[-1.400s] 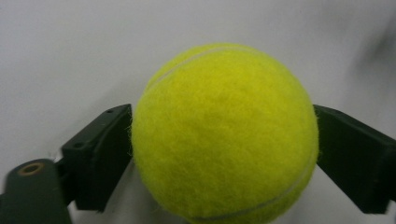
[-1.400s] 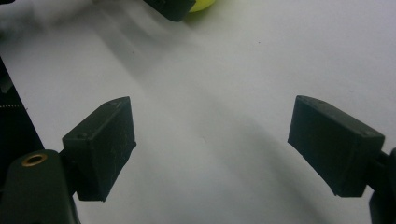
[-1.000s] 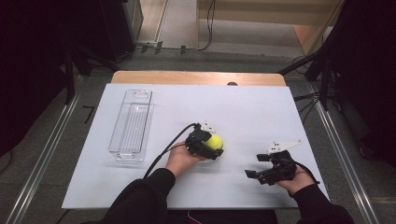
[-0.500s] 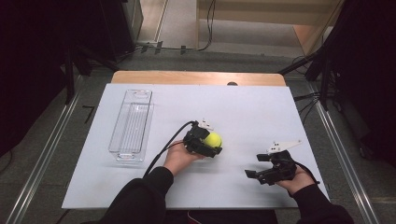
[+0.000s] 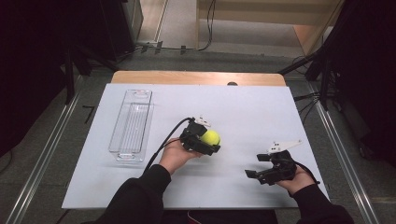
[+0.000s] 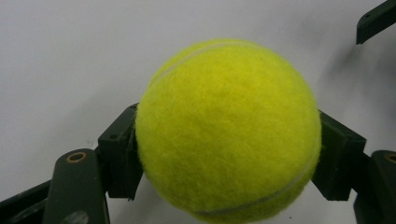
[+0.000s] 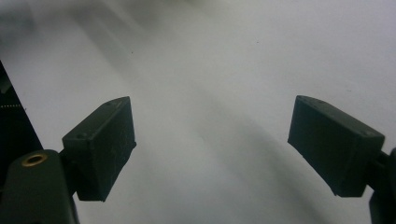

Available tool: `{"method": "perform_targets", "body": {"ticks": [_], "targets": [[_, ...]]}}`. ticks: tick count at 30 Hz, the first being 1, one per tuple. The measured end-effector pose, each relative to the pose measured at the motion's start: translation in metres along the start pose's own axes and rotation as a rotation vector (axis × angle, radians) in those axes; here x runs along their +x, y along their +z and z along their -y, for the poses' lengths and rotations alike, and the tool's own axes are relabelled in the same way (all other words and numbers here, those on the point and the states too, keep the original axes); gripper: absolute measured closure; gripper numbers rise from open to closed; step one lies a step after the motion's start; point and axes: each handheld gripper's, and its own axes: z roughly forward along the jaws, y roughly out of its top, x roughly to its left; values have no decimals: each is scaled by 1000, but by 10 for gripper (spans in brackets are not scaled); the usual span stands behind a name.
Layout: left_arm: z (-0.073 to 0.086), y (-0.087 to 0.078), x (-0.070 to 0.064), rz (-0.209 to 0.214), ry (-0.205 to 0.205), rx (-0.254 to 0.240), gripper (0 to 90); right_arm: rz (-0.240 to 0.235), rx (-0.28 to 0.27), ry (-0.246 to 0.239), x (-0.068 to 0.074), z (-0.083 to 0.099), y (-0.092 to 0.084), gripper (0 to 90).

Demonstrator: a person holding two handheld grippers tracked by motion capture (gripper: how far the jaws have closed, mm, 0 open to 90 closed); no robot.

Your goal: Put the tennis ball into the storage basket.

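Observation:
A yellow-green tennis ball (image 5: 211, 137) (image 6: 229, 130) sits between the jaws of my left gripper (image 5: 209, 140), which is shut on it near the middle of the white table top (image 5: 252, 112). In the left gripper view both black pads (image 6: 120, 154) press the ball's sides, over the white surface. My right gripper (image 5: 259, 168) rests low at the front right, held in a hand, its jaws wide apart with nothing between them. The right gripper view has its two pads (image 7: 100, 142) spread over bare white surface.
A long clear plastic tray (image 5: 132, 123) lies lengthwise on the left part of the table. A wooden strip (image 5: 196, 77) runs along the far edge. Dark stands and cables line both sides on the floor. The left gripper's cable (image 5: 161, 147) trails back toward the sleeve.
My left gripper, with the ball, has risen slightly and drifted a little toward the far side. The right gripper has stayed where it was.

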Motion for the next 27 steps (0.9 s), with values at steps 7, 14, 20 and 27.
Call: {"method": "perform_targets", "body": {"ticks": [7,14,20,27], "targets": [[-2,-10,-1,10,4,12,263,1,-1,2,0,0,0,129],[-5,-21,-5,31,10,10,263,1,-1,2,0,0,0,129],[-6,-28,-6,36,24,13,263,3,-1,1,0,0,0,129],[-6,-36,-3,39,8,4,263,2,-2,-3,-1,0,0,129]]}}
